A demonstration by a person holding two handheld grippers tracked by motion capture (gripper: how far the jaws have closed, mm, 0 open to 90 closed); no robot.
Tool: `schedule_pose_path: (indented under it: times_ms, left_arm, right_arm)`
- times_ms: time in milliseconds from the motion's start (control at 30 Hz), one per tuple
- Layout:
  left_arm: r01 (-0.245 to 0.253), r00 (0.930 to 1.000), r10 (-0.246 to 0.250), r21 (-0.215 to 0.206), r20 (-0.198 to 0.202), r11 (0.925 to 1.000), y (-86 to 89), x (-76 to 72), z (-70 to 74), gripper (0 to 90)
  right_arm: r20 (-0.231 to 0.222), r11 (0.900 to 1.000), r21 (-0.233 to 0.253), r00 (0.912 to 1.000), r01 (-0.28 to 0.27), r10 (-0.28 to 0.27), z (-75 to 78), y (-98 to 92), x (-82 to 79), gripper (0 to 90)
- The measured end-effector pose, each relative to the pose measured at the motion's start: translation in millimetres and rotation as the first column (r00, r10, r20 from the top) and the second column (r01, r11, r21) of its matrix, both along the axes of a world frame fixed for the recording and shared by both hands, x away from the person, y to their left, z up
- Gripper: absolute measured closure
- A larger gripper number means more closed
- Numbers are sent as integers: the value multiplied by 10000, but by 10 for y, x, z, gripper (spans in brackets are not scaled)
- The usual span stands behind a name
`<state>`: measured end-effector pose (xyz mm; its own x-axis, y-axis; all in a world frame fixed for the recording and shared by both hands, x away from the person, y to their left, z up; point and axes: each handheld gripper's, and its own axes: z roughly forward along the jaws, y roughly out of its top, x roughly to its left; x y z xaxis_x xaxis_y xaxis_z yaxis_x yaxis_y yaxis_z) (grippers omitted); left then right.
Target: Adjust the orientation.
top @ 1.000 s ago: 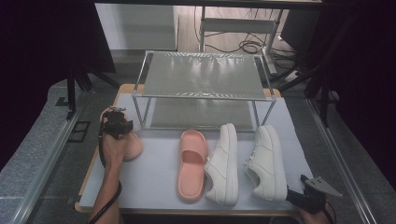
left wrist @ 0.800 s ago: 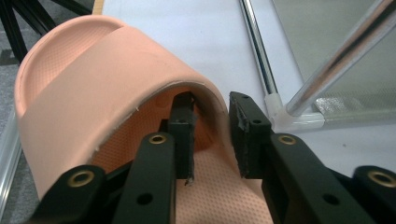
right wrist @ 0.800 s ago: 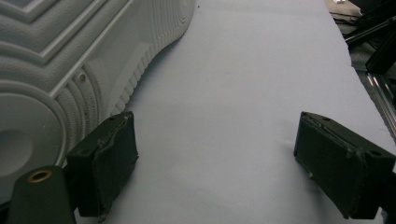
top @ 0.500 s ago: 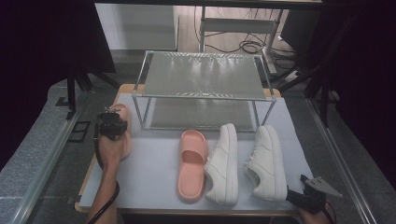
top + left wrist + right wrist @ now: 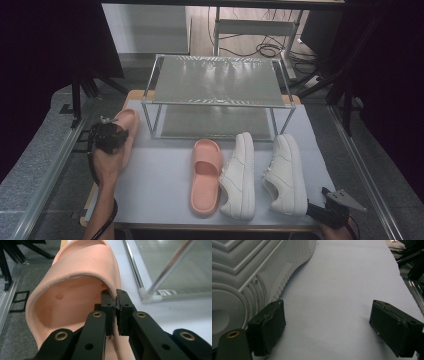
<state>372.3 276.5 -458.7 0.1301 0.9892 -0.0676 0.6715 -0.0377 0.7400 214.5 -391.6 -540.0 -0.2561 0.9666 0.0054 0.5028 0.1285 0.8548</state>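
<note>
A pink slipper (image 5: 126,125) is held off the white tabletop (image 5: 155,185) at the left, beside the rack's front left leg. My left gripper (image 5: 114,134) is shut on the edge of its strap; in the left gripper view the jaws (image 5: 116,296) pinch the strap rim of the slipper (image 5: 75,287). The matching pink slipper (image 5: 205,175) lies in the middle of the table. My right gripper (image 5: 315,210) rests open at the front right, just behind the heel of a white sneaker (image 5: 287,172). The sneaker's sole (image 5: 242,270) lies next to the left jaw of that gripper (image 5: 327,322).
A two-level metal rack (image 5: 215,82) stands at the back of the table. A second white sneaker (image 5: 240,175) lies between the pink slipper and the other sneaker. Metal rails run along both table sides.
My left gripper has carried the pink slipper away from the person, toward the rack's front left leg. The right gripper has stayed in place.
</note>
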Motion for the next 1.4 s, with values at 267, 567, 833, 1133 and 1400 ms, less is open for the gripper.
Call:
schedule_pose_path:
  times_ms: [267,567,833,1133,1400]
  left_arm:
    - [500,9987,-503,305,69,9983,-18,-207,56,857]
    - [1041,9945,-1034,755,-130,9917,-93,-463,64,856]
    - [1334,9908,-1307,975,-342,9862,-98,-693,58,855]
    - [1984,9801,-1971,834,-239,9766,-188,-1035,82,855]
    - [2463,9691,-2464,918,-111,9648,-295,-1188,134,855]
  right_arm:
    - [5,10000,-3,10000,2,-2,0,0,0,127]
    - [24,10000,-1,10000,5,-5,-3,0,-2,127]
    - [48,10000,-4,10000,10,-10,-6,1,-4,127]
    - [117,10000,51,9999,31,-32,-13,4,-5,127]
    - [123,10000,39,9999,28,-29,-13,4,-5,128]
